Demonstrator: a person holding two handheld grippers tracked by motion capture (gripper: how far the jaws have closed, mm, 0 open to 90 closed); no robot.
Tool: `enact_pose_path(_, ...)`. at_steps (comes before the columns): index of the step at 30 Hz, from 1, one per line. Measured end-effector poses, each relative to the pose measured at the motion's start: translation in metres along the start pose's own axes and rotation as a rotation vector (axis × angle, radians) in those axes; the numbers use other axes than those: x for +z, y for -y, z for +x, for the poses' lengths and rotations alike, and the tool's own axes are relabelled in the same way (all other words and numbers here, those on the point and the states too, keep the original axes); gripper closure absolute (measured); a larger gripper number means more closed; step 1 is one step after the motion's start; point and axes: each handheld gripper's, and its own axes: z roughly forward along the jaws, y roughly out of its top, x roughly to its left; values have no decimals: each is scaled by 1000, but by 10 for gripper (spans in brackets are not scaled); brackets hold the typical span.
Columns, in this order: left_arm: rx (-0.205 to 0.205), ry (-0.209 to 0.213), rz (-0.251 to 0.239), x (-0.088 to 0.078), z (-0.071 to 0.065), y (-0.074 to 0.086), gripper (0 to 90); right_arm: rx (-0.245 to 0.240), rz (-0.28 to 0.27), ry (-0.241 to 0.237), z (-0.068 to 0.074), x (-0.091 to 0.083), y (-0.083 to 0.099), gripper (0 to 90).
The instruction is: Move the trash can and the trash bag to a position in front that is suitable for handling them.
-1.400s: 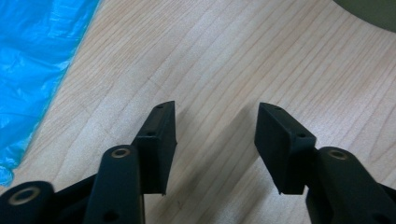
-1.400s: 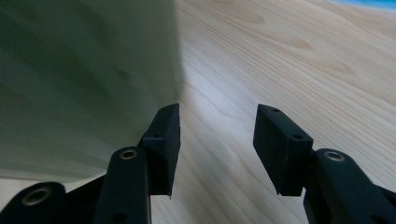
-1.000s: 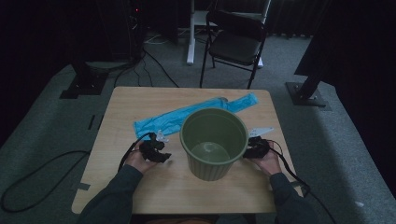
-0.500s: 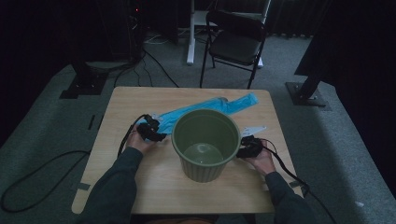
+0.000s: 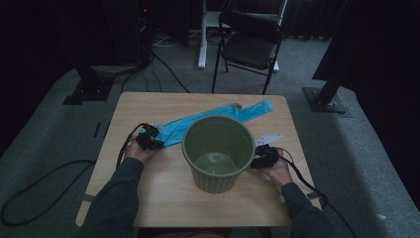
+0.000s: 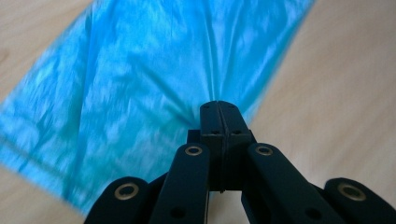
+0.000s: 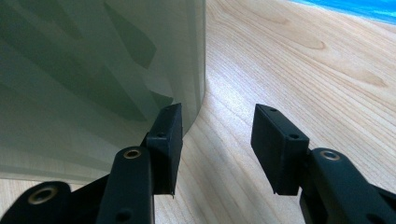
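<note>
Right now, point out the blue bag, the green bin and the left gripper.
blue bag (image 6: pixel 140 84): left gripper view, on its creased middle.
green bin (image 5: pixel 214 182): high view, on its ribbed outer wall.
left gripper (image 6: pixel 219 108): left gripper view, at its closed tips pinching the bag.

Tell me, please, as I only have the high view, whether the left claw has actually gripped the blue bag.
Observer: Yes. In the left gripper view the left claw has just closed, and its jaws meet on a pinch of the blue bag, whose creases run to the tips.
Operator: Thank you. Is the right claw holding the green bin?
Observer: No. The right gripper view shows it open beside the bin's outer wall, with only bare table between its jaws.
</note>
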Motion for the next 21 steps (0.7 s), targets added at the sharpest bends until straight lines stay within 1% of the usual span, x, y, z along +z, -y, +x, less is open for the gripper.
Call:
enact_pose_path(1, 6, -8, 8, -4, 0, 5, 900, -2, 2, 0, 0, 0, 0, 530)
enact_pose_path(4, 20, -7, 26, -15, 1, 23, 900, 3, 5, 0, 0, 1, 0, 530)
enact_pose_path(5, 15, -1, 29, -19, 0, 29, 900, 1, 5, 0, 0, 1, 0, 530)
enact_pose_path(6, 15, -1, 29, -19, 0, 29, 900, 1, 5, 0, 0, 1, 0, 530)
enact_pose_path(7, 40, -6, 22, -26, -2, 38, 900, 2, 6, 0, 0, 1, 0, 530)
enact_pose_path(8, 39, -2, -1, -28, -2, 40, 867, 2, 7, -1, -1, 2, 0, 530)
enact_pose_path(9, 34, 4, -26, -30, -1, 40, 786, 5, 8, -2, -1, 3, 0, 530)
enact_pose_path(11, 12, 16, -56, -28, -1, 34, 674, 10, 9, -2, -2, 4, 0, 528)
enact_pose_path(13, 16, 17, -64, -22, -2, 22, 590, 8, 10, 0, -2, 4, 0, 520)
enact_pose_path(16, 27, 34, -76, -11, -4, 5, 531, 6, 10, -1, -2, 3, 0, 517)
enact_pose_path(17, 31, 39, -70, -7, -4, -1, 503, 5, 10, -2, -2, 3, 0, 515)
enact_pose_path(18, 31, 39, -70, -7, -4, -1, 482, 5, 10, -2, -2, 3, 0, 515)
enact_pose_path(19, 31, 40, -69, 3, -5, -13, 482, 3, 12, -2, -3, 4, 0, 514)
enact_pose_path(21, 28, 38, -62, 11, -4, -20, 442, -3, 15, -1, -2, 4, 0, 511)
